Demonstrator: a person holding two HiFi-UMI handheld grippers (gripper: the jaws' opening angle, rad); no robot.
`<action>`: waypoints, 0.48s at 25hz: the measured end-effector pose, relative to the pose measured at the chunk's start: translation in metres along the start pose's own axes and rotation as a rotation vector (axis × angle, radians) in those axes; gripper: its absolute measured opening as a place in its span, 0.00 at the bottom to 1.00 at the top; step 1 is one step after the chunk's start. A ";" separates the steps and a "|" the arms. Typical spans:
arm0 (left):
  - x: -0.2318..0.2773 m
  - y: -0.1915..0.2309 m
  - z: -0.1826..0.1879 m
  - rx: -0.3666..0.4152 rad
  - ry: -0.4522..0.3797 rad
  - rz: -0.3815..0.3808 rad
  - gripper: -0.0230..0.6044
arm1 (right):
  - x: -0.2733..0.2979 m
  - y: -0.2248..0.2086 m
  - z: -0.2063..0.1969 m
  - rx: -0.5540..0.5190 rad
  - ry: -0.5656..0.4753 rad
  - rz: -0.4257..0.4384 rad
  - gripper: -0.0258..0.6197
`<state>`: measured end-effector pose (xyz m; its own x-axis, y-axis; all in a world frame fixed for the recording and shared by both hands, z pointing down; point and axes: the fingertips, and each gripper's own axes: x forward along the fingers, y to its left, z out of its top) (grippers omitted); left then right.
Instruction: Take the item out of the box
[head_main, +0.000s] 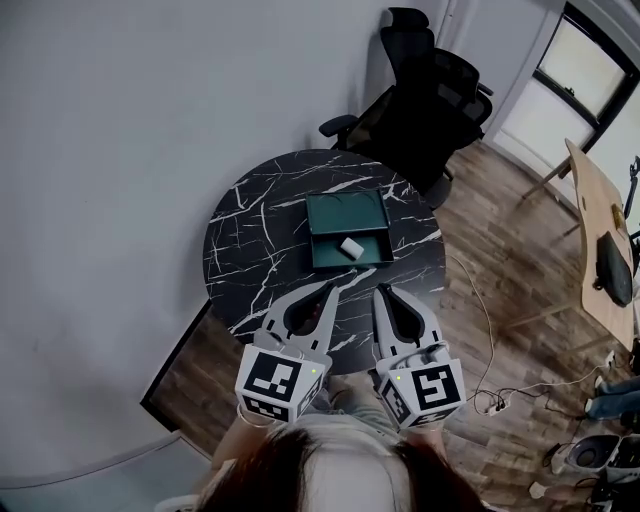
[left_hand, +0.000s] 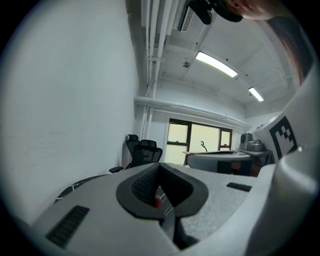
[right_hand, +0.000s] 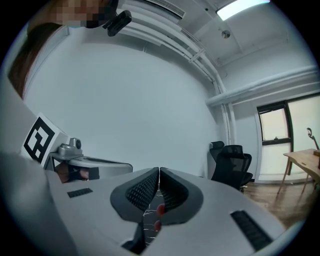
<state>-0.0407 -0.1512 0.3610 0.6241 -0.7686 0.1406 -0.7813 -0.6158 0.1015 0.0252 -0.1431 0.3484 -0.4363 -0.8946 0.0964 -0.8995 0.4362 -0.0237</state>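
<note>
Left gripper and right gripper, fingers together and empty, face the box; unopened, they may shove the item.

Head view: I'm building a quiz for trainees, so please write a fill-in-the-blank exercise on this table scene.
1. The green box sits on a round ____ marble table.
2. Inside the box lies one small ____ item.
3. The jaws of the left gripper and the right gripper are both ____.
Missing words: black; white; shut.
</note>
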 end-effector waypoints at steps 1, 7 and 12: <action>0.003 0.003 0.000 -0.003 0.000 0.000 0.05 | 0.004 -0.001 0.000 -0.002 0.004 -0.001 0.08; 0.021 0.015 -0.001 -0.015 0.003 0.004 0.05 | 0.020 -0.012 -0.005 -0.012 0.032 0.002 0.08; 0.039 0.022 -0.002 -0.019 0.003 0.015 0.05 | 0.037 -0.025 -0.014 -0.012 0.052 0.019 0.08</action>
<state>-0.0338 -0.1947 0.3708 0.6123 -0.7771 0.1453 -0.7906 -0.6007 0.1185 0.0317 -0.1852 0.3660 -0.4512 -0.8802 0.1476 -0.8908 0.4542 -0.0143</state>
